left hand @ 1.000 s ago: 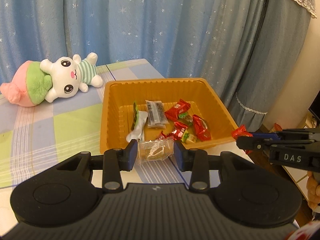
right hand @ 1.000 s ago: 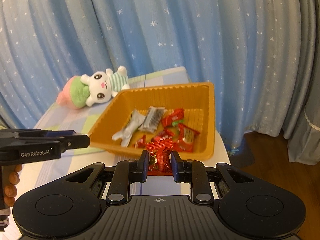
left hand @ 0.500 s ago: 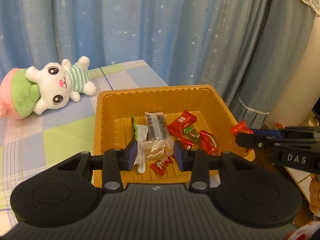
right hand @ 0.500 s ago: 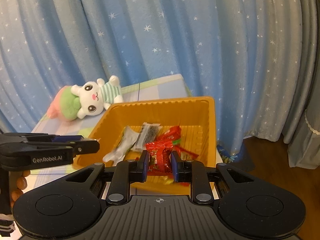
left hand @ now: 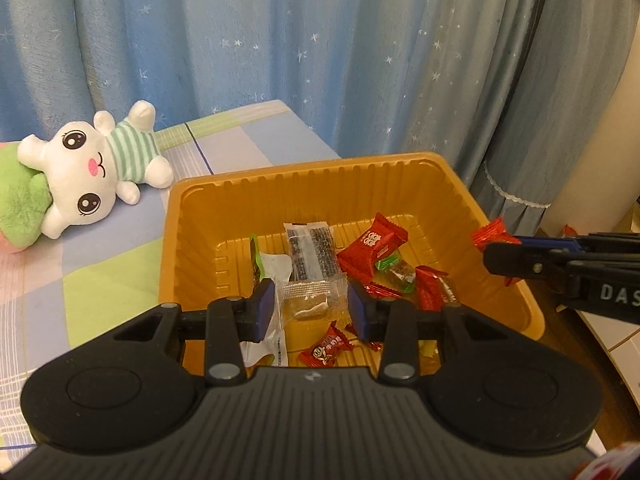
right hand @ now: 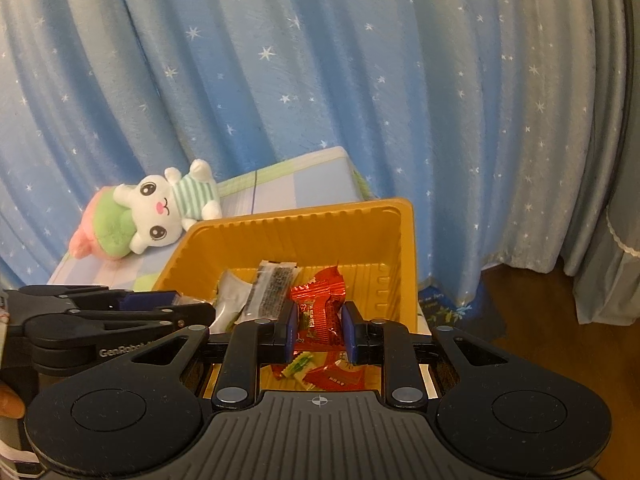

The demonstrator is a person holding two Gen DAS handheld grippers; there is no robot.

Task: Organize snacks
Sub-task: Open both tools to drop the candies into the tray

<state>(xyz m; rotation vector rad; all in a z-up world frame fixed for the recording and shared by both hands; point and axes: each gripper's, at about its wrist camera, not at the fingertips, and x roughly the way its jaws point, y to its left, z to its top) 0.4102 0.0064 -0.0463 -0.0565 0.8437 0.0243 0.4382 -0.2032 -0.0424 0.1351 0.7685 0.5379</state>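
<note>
An orange tray (left hand: 404, 174) (right hand: 406, 248) holds several wrapped snacks: red candies (left hand: 370, 242), a dark sesame bar (left hand: 310, 250) and a white pouch (left hand: 276, 264). My left gripper (left hand: 311, 306) is over the tray's near side, shut on a clear-wrapped snack (left hand: 310, 300). My right gripper (right hand: 319, 324) is over the tray, shut on a red candy (right hand: 318, 312). The right gripper also shows in the left wrist view (left hand: 520, 258) with the red candy (left hand: 490, 232) at the tray's right rim. The left gripper shows in the right wrist view (right hand: 152, 308).
A plush bunny (left hand: 100, 164) (right hand: 160, 208) lies on the checked tablecloth (left hand: 100, 280) left of the tray. Blue star curtains (left hand: 280, 40) hang behind. The table edge and a wooden floor (right hand: 540, 312) are to the right.
Both grippers have moved forward from in front of the tray to above it, each carrying its snack. The tray now fills more of both views.
</note>
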